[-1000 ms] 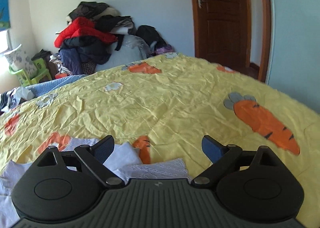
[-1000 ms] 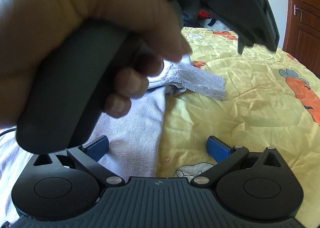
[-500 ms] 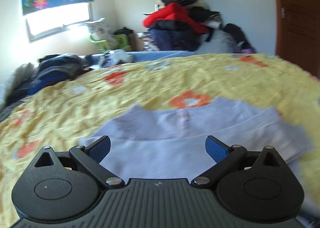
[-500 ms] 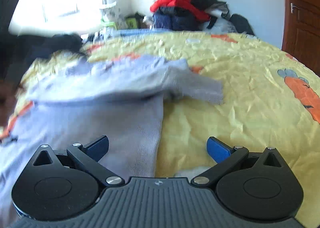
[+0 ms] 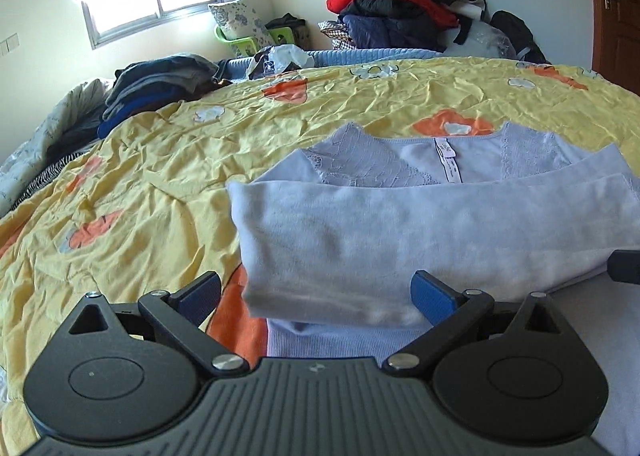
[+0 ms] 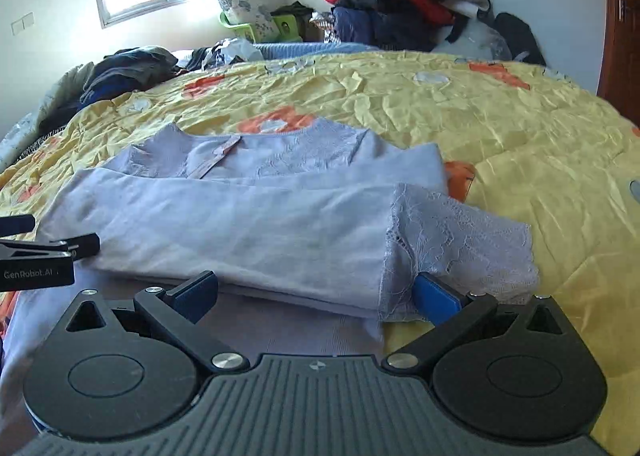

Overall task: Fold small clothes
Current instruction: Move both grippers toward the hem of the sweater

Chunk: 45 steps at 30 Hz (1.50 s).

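Folding a lilac top on the bed, both sleeves now laid across.

Nearest, the left gripper and right gripper hang wide open, holding nothing. A second ago the left hand crossed over; now both face the top, sleeves folded over its body, lace cuff toward the quilt's right edge. Judged next: folding hem to collar. Beyond, a clothes pile.

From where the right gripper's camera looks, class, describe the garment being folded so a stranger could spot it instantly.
On the yellow carrot-print quilt covering the bed, just ahead of both open grippers, lies a pale lilac top, sleeves folded across its body. Unlike the dark clothes piles beyond the bed, it has a lace cuff.
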Each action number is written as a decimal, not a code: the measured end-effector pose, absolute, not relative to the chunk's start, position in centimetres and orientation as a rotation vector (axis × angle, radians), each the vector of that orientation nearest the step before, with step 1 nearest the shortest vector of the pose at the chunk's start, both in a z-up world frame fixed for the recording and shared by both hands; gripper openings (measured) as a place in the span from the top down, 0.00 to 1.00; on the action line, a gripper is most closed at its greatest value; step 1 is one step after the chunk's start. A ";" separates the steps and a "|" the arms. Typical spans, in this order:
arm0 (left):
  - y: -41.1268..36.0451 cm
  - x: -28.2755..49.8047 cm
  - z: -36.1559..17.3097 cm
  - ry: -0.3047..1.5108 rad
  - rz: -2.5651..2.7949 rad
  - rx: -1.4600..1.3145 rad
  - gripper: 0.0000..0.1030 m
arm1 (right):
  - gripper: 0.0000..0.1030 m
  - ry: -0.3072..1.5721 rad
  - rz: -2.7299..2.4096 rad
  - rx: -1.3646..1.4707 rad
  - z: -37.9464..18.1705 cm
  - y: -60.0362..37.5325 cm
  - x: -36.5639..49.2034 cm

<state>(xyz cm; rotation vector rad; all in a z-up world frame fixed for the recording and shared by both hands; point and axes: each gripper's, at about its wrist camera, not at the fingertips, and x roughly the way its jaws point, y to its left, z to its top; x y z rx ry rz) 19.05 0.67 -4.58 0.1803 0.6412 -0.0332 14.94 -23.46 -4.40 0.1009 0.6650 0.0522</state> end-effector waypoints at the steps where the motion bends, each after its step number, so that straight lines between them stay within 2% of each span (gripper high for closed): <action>1: 0.7 19.0 -4.6 0.643 -0.032 0.177 0.01 | 0.00 0.651 0.052 0.109 -4.2 -23.4 14.4; 4: 0.7 18.8 -4.7 0.644 -0.030 0.173 0.01 | 0.00 0.623 0.061 0.111 -4.0 -23.2 13.3; 10: 0.7 18.0 -4.6 0.645 -0.031 0.183 0.01 | 0.00 0.682 0.047 0.065 -5.8 -22.8 14.2; 22: 1.2 13.5 -5.0 0.630 -0.042 0.183 0.01 | 0.00 0.668 0.042 0.173 -5.3 -23.4 9.7; 27: 3.6 10.3 -5.5 0.641 -0.062 0.142 0.01 | 0.00 0.663 0.127 0.159 -4.6 -21.8 6.4; 32: 7.7 6.5 -5.4 0.550 0.070 0.182 0.01 | 0.00 0.577 0.115 -0.001 -4.0 -20.2 2.7; 36: 10.6 5.2 -5.2 0.598 0.084 0.082 0.01 | 0.00 0.614 0.075 0.027 -4.5 -21.0 1.8; 42: 8.8 3.6 -6.5 0.565 0.097 0.247 0.01 | 0.00 0.609 0.131 0.022 -5.3 -20.1 0.6; 45: 8.9 2.9 -5.6 0.539 0.066 0.223 0.01 | 0.00 0.573 0.098 -0.005 -4.7 -20.1 0.0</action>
